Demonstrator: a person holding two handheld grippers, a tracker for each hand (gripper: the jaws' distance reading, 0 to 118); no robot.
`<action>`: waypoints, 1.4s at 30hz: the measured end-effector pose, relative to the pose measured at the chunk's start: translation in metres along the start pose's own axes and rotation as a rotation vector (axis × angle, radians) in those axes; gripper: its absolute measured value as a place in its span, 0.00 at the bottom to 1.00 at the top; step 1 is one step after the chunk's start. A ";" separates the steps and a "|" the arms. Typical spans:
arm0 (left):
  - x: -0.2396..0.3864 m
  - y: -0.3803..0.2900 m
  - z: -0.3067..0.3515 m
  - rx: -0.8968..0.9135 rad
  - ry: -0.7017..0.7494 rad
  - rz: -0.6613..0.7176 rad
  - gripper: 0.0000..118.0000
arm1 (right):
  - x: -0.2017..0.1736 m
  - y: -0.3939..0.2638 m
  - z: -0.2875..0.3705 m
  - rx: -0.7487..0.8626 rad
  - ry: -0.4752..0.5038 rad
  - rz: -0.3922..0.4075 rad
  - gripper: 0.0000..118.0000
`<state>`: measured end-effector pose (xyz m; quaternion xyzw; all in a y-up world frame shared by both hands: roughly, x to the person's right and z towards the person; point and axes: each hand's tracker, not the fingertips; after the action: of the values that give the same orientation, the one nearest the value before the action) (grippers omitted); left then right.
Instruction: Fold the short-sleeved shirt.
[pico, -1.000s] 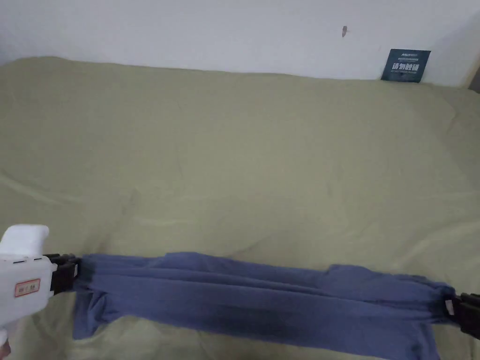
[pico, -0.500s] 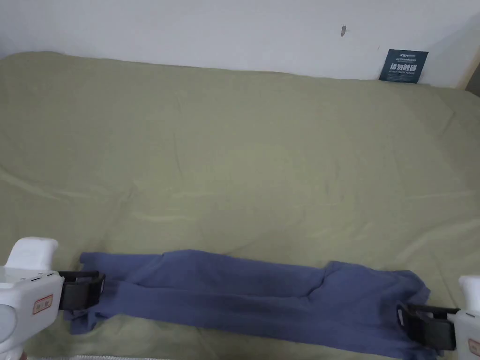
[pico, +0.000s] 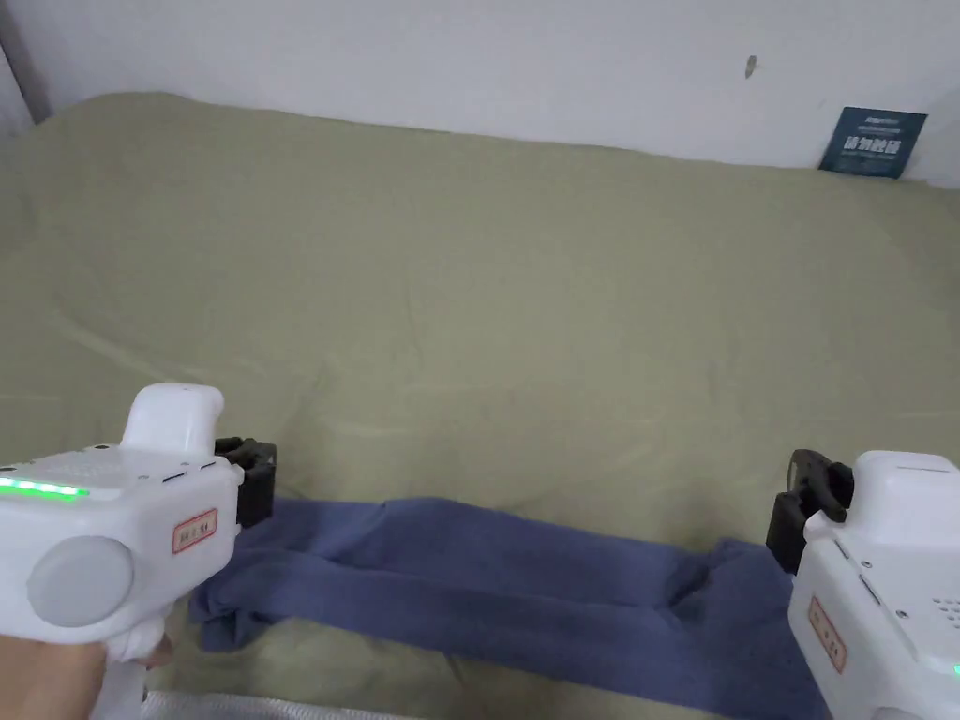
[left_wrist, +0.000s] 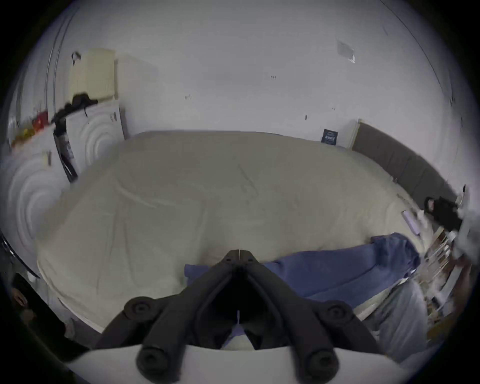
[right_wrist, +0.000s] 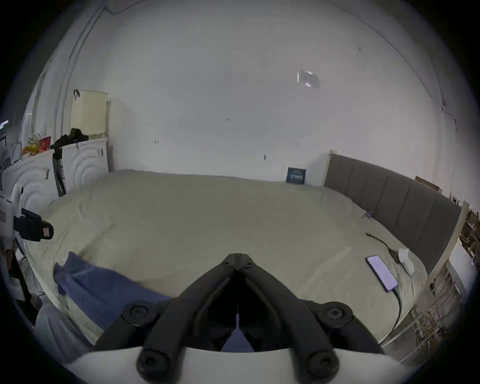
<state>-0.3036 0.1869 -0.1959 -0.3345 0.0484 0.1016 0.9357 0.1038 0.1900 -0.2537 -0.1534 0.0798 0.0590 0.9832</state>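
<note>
While the blue cloth short-sleeved shirt (pico: 487, 591) lies in a long band at 6 o'clock on the olive-sheeted bed (pico: 525, 309), both the left gripper (left_wrist: 239, 256) and right gripper (right_wrist: 238, 259) hover above with fingers pressed together, empty.

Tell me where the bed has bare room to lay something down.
Free: the green bedsheet between the folded blue short-sleeved shirt and the white wall. Crowded: the near edge, and by the grey headboard, where a phone lies.
</note>
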 end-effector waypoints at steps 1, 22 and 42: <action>-0.011 0.003 -0.003 -0.046 -0.051 0.045 0.00 | -0.005 0.000 0.001 0.010 -0.004 0.004 0.00; -0.140 -0.006 -0.098 -0.522 -0.413 0.415 0.82 | -0.053 -0.004 0.003 0.066 0.008 0.082 0.00; -0.130 -0.046 -0.105 -0.531 -0.401 0.577 0.03 | -0.045 0.000 -0.004 0.038 0.028 0.053 0.00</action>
<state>-0.4224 0.0652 -0.2279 -0.5096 -0.0707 0.4307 0.7415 0.0590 0.1843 -0.2495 -0.1333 0.0986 0.0813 0.9828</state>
